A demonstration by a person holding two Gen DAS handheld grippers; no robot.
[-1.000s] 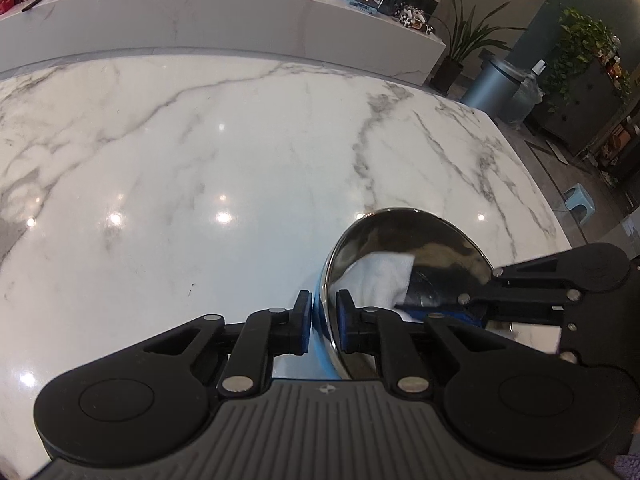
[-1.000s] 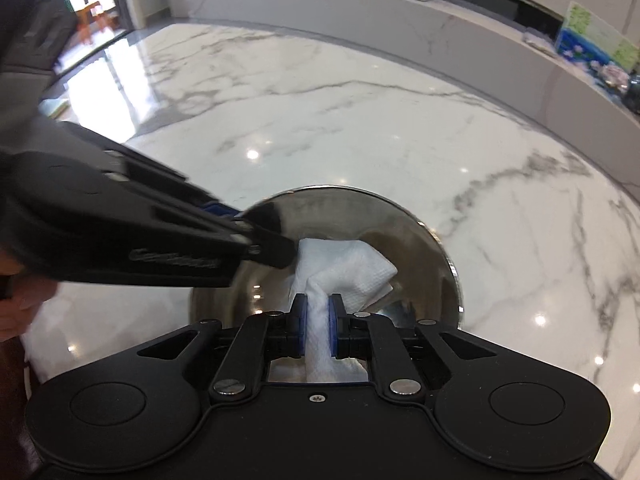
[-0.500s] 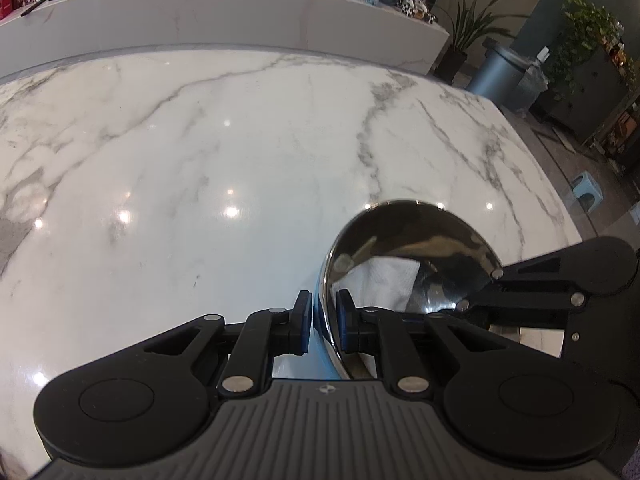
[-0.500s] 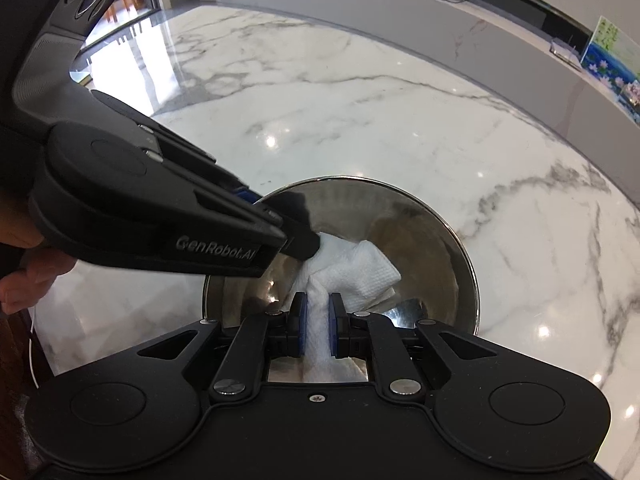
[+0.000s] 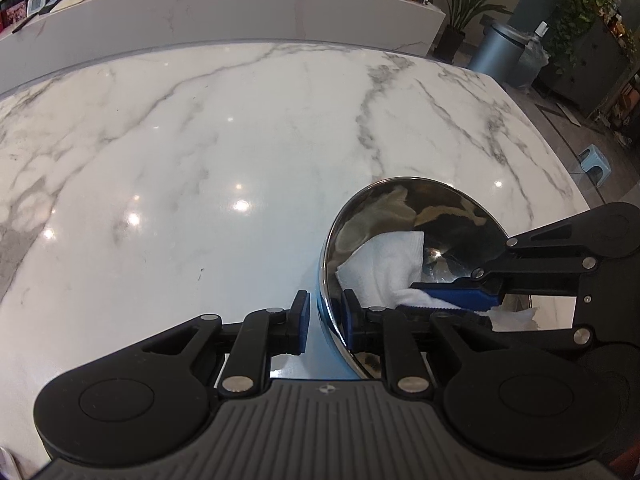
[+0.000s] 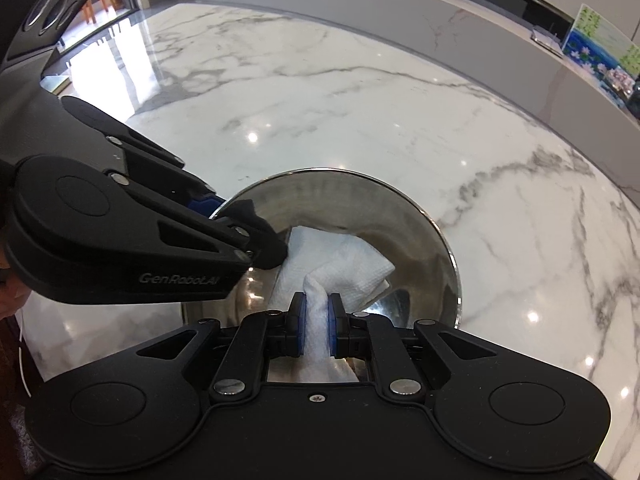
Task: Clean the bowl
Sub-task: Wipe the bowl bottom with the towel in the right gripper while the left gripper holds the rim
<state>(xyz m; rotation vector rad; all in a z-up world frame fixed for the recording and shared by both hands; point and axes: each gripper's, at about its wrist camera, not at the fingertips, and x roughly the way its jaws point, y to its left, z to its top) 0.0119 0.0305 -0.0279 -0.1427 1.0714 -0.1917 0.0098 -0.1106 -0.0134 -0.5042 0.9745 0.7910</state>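
A shiny steel bowl [image 5: 404,216] with a blue outside sits tilted on the marble table. My left gripper [image 5: 325,322] is shut on the bowl's near rim, one finger outside and one inside. My right gripper [image 6: 316,328] is shut on a white paper towel [image 6: 340,266] and presses it against the inside of the bowl [image 6: 400,232]. In the left wrist view the towel [image 5: 384,264] lies on the bowl's left inner wall, with the right gripper [image 5: 460,294] coming in from the right. In the right wrist view the left gripper [image 6: 236,220] clamps the bowl's left rim.
The white marble table [image 5: 200,160] spreads far and left of the bowl; its right edge [image 5: 560,168] is close to the bowl. A marble counter [image 5: 240,8] stands behind it. A bin [image 5: 496,52] and plants stand on the floor at the far right.
The right gripper has wiped the towel across the bowl's inside, toward the left wall. The left gripper keeps its hold on the rim and the bowl's tilt has shifted slightly.
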